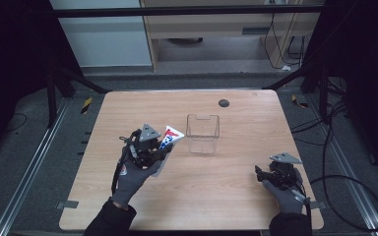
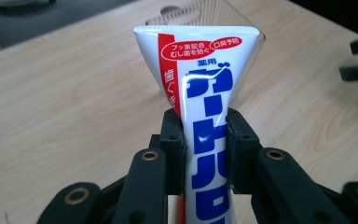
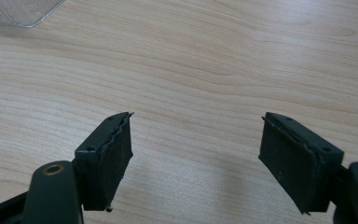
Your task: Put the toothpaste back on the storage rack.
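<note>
A white toothpaste tube (image 2: pixel 204 102) with red and blue print is clamped between the jaws of my left gripper (image 2: pixel 204 122), which is shut on it. In the high view the tube (image 1: pixel 171 137) sticks up and to the right from the left gripper (image 1: pixel 163 150), just left of a clear plastic box (image 1: pixel 203 133). The tube's flat crimped end points toward that box (image 2: pixel 200 16). My right gripper (image 3: pixel 196 154) is open above bare wood with nothing between its jaws. It rests near the table's front right (image 1: pixel 259 173).
The wooden table (image 1: pixel 236 196) has a small dark round disc (image 1: pixel 223 103) near its far edge. Cables lie on the floor to the right (image 1: pixel 354 182). A corner of the clear box (image 3: pixel 21 10) lies at the top left of the right gripper view.
</note>
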A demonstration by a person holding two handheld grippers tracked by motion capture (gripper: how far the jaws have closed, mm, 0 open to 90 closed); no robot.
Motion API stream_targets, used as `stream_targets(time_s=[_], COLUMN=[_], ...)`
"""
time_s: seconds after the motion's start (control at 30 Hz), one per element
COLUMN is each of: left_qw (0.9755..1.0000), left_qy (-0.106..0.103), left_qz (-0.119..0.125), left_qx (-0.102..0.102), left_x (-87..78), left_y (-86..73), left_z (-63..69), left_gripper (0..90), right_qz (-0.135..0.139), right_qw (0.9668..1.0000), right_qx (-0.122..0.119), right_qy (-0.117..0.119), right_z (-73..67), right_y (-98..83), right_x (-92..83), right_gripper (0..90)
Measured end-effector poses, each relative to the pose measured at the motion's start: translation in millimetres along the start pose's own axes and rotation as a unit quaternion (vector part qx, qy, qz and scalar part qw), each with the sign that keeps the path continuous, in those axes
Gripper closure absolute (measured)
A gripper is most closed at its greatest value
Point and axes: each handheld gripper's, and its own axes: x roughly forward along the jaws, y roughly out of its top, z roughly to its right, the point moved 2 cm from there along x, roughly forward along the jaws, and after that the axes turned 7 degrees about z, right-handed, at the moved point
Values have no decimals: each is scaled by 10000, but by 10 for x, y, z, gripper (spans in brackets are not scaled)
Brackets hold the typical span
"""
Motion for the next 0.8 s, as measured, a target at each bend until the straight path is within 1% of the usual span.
stream_targets(time_s=[0.03,0.07,0.1,0.23,0.33,0.4,0.47,0.53,0.57,0.6,0.63,0.67,0.7,0.8], left_qw=[10000,10000,9998,9992,9985,9982,9971,9962,9962,9950,9945,9945,9934,9923], left_qy=[42,42,82,178,198,220,208,208,208,244,253,253,238,221], left_qz=[74,74,195,359,508,540,717,824,824,939,982,982,1071,1144], left_qx=[-20,-20,-65,-71,-84,-103,-170,-202,-202,-225,-257,-257,-332,-427], left_x=[12,12,37,96,131,142,192,227,227,267,289,289,336,422], left_y=[30,30,89,192,263,287,351,390,390,424,439,439,466,496], left_z=[-3,-3,-12,-2,10,11,17,20,20,20,17,17,7,6], left_gripper=[717,717,717,717,717,717,717,717,717,717,717,717,718,717], right_qz=[-3,-3,0,3,4,10,15,26,26,30,36,34,36,37], right_qw=[10000,10000,10000,10000,10000,10000,10000,10000,10000,10000,10000,10000,10000,10000], right_qx=[2,2,-16,-35,0,-2,-5,-17,-17,-2,-21,-22,-14,-31], right_qy=[7,7,9,0,-1,13,19,34,34,52,54,57,68,70], right_z=[-2,-2,-3,-2,-5,-6,-8,-11,-11,-15,-14,-16,-19,-22], right_y=[0,0,-1,-4,-5,-6,-7,-7,-7,-6,-7,-8,-9,-10], right_x=[0,0,3,8,6,8,10,7,7,9,11,12,14,17], right_gripper=[248,248,247,246,246,247,246,246,246,246,246,246,245,245])
